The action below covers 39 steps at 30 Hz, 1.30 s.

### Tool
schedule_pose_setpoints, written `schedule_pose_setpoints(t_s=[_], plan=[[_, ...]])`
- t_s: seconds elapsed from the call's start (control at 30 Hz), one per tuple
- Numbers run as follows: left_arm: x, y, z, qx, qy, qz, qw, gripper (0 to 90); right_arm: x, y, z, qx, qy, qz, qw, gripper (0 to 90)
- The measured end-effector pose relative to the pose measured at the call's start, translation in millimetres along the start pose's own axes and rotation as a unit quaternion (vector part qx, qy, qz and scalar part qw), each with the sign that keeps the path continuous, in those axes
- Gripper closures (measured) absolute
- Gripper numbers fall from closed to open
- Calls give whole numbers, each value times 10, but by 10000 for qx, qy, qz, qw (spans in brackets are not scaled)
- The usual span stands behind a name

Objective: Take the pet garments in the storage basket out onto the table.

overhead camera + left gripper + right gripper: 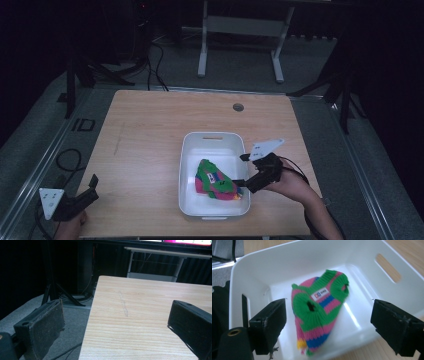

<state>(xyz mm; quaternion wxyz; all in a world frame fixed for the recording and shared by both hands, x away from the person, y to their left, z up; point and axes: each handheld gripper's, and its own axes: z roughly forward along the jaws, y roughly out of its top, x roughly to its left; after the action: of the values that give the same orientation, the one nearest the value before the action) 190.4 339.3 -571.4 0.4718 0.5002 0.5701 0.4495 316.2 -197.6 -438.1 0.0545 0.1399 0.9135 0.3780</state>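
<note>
A striped knitted garment [216, 181] lies crumpled inside the white bin [214, 138], towards its right wall. The right gripper [242, 170] hangs just over that wall with its jaws spread wide and empty, aimed down at the knit, probably to reach in for it. The left gripper [94, 183] rests well left of the bin at the table [145, 130] edge, jaws apart, holding nothing, seemingly kept clear.

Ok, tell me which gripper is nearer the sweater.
Right. The right gripper hangs over the bin's right rim, beside the sweater; the left gripper sits at the table's near-left corner.
</note>
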Motion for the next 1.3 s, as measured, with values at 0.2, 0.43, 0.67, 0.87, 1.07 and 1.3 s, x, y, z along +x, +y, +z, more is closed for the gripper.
schedule_pose_setpoints(t_s=[0.2, 0.43, 0.67, 0.87, 1.07, 1.3], plan=[[2, 0, -1, -1, -15, 0, 10000, 12, 51, 198, 288, 337, 230, -184, 9990, 129], [2, 0, -1, -1, -32, 2, 10000, 12, 124, 310, 632, 786, 440, -389, 9952, 132], [6, 0, -1, 5, -58, 4, 10000, 12, 191, 362, 936, 1356, 396, -614, 9881, 143], [8, 1, 0, 8, -73, 8, 10000, 12, 235, 406, 1128, 1845, 316, -841, 9787, 158], [7, 0, -1, 5, -74, 7, 10000, 12, 267, 437, 1322, 2406, 210, -981, 9654, 220], [9, 1, 0, 8, -84, 8, 10000, 12, 311, 422, 1476, 2891, 33, -1358, 9476, 322]])
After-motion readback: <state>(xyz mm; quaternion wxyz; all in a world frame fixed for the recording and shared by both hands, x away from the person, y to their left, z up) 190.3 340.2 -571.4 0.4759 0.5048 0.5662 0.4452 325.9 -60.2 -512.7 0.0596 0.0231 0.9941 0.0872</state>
